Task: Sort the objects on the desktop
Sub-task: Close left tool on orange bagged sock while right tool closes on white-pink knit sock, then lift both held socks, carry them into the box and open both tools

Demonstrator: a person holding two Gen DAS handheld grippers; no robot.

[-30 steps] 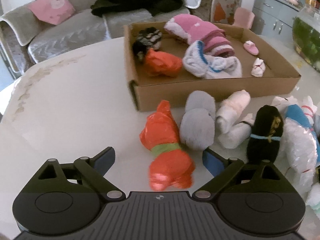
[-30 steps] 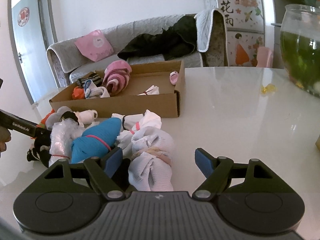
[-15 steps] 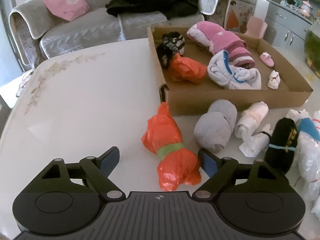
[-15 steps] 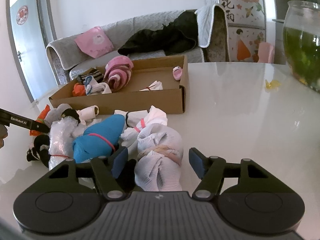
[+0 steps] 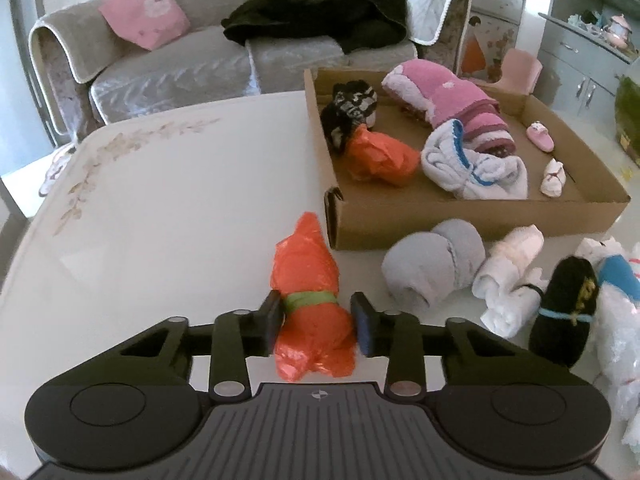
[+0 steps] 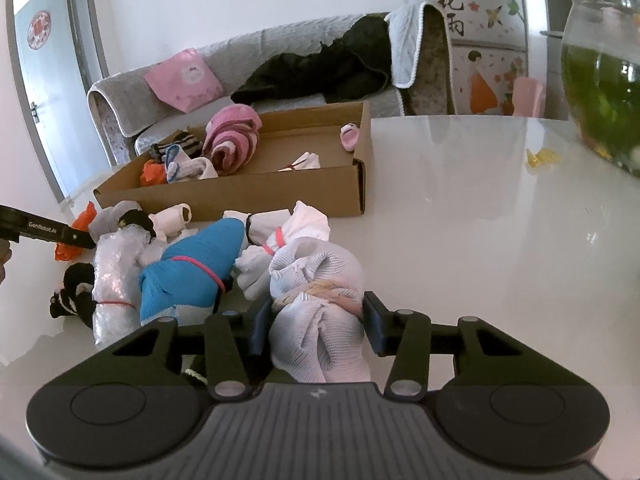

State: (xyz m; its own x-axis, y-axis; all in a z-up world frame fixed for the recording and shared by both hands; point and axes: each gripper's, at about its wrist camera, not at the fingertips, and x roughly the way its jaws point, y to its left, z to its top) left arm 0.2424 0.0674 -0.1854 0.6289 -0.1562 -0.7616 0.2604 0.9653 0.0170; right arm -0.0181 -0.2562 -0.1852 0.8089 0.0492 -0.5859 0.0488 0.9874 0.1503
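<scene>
Left gripper (image 5: 318, 322): jaws closing on the orange bag bundle (image 5: 310, 300) (green band at its waist), pads touching both sides, low centre of frame on the white table (image 5: 168, 208). Right gripper (image 6: 318, 322): jaws closing on the pale mesh bundle (image 6: 316, 304); the left pad appears to press it, the right is just beside. The cardboard box (image 5: 472, 216) sits at upper right, part filled.

An orange plastic bundle (image 5: 308, 280) wore a green band. A pale lavender mesh bundle (image 6: 320, 304) lay beside a blue cloth bundle (image 6: 192, 268) tied in pink. The brown cardboard box (image 5: 472, 216) held a pink striped towel roll (image 5: 448, 108).
</scene>
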